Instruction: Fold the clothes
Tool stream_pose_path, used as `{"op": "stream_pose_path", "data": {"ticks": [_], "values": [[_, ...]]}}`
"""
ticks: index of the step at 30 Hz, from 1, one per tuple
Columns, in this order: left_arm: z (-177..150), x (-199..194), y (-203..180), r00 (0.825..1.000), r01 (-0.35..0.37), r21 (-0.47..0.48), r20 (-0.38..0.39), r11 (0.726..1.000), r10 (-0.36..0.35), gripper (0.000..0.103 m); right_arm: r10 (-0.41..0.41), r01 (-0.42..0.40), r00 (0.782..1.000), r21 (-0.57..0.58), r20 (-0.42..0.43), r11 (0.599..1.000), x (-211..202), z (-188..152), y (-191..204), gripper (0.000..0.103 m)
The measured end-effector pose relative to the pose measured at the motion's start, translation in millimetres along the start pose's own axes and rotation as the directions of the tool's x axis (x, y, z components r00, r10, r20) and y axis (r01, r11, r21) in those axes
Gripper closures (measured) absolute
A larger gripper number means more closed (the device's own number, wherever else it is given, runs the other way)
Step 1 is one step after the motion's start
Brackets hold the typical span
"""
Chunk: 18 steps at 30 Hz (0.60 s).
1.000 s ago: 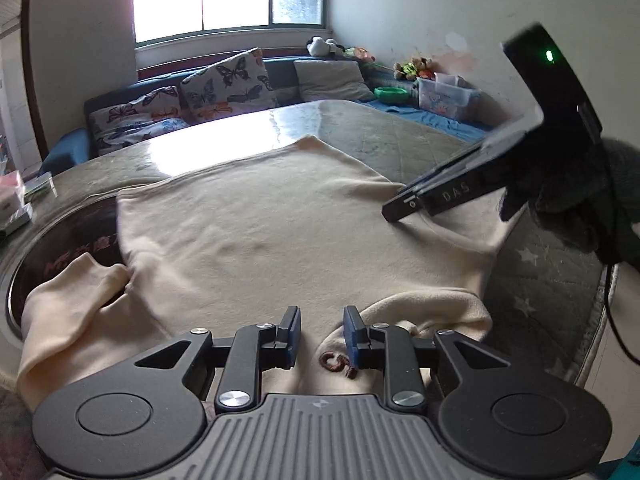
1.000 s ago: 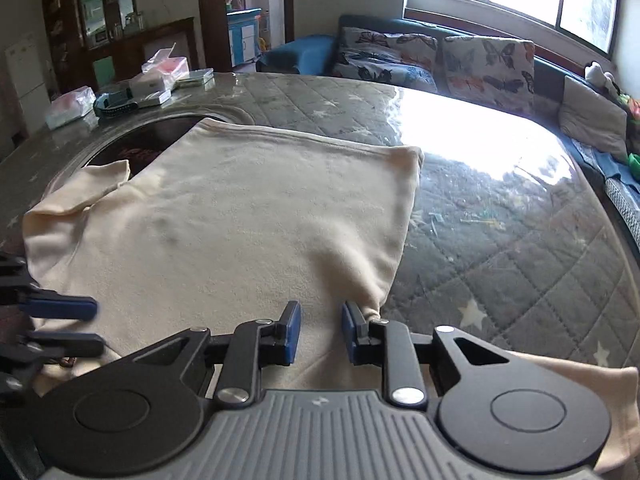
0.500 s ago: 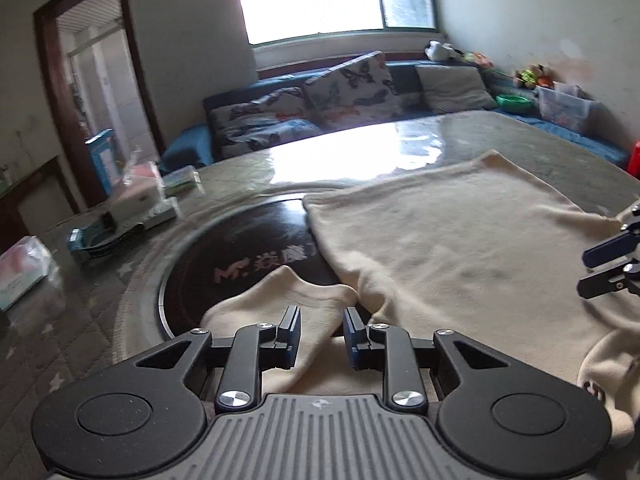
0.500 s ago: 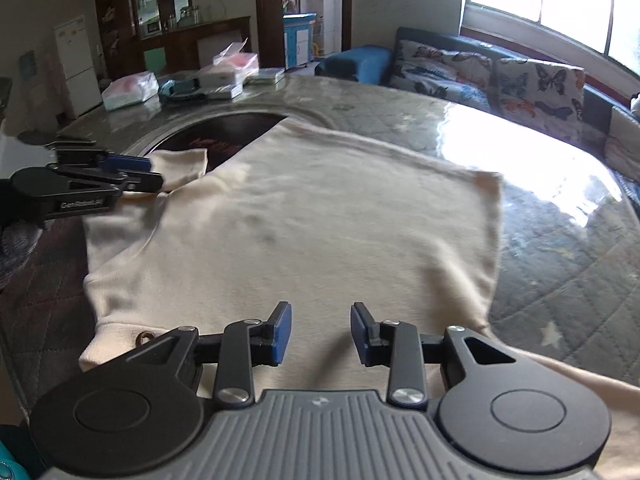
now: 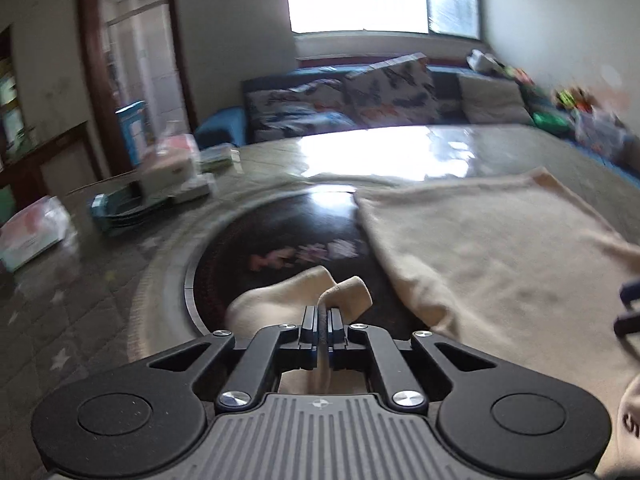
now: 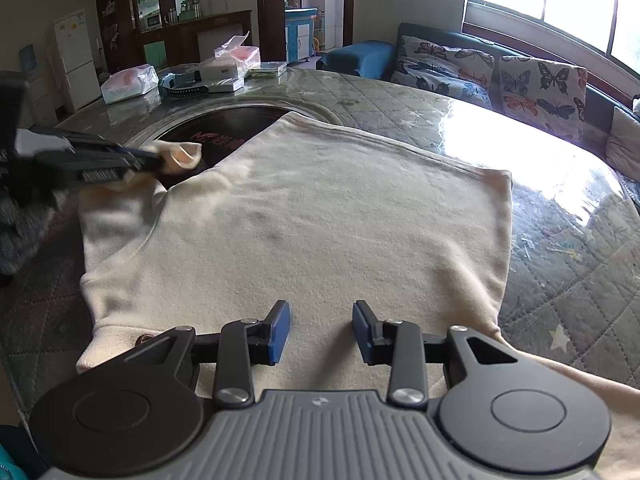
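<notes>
The cream shirt (image 6: 320,216), soft and limp, lay flat on the worktop (image 6: 560,208), its sleeve (image 5: 344,292) pinched at the cuff by the left claw (image 5: 323,320), while the right claw (image 6: 321,330) hung part-open and empty at six o'clock.

Cream shirt (image 6: 320,216) on grey star-quilted table (image 6: 568,280).
Butterfly-print cushions (image 6: 540,84), blue sofa (image 6: 356,54), blue gripper pads (image 6: 279,330).

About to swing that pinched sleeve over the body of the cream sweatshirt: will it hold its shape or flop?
Likely flop: the sleeve already droops and curls past the left gripper shut on it. Its fleecy surface probably drags on the cream sweatshirt rather than sliding. It looks light, so the body should stay put.
</notes>
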<state>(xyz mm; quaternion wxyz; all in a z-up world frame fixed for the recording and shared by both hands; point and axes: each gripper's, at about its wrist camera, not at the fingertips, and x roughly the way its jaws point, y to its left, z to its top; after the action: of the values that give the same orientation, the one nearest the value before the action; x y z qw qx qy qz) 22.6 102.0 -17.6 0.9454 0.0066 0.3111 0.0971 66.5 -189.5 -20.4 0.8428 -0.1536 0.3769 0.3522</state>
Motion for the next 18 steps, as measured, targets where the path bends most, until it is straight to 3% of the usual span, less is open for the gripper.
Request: {"op": "stream_pose_path", "data": {"ticks": [3,6,10,13,18], "values": [[-0.2,-20.2,32.4,0.998,-0.059,-0.113,0.029,0.992,0.063,0.099,-0.002,0.002,1.000,-0.003,-0.001,1.000,0.2,0.1,0.7,0.068],[-8.3,-39.6,68.1,0.992,-0.104,-0.237,0.040,0.966,0.117,0.099,-0.005,0.005,1.000,-0.007,-0.002,1.000,0.5,0.2,1.5,0.067],[-30.0,-53.1,103.9,0.984,-0.168,-0.327,0.008,0.930,0.180,0.100,-0.009,0.009,1.000,-0.011,-0.002,1.000,0.8,0.5,2.3,0.067],[-43.7,-52.7,119.0,0.982,-0.183,-0.357,-0.028,0.916,0.185,0.100,-0.014,0.014,1.000,-0.017,-0.005,1.000,1.4,1.4,3.1,0.066],[-54.7,-44.3,119.5,0.976,-0.216,-0.308,-0.068,0.927,0.205,0.097,-0.025,0.025,1.000,-0.055,-0.004,0.998,-1.8,5.0,12.0,0.064]]}}
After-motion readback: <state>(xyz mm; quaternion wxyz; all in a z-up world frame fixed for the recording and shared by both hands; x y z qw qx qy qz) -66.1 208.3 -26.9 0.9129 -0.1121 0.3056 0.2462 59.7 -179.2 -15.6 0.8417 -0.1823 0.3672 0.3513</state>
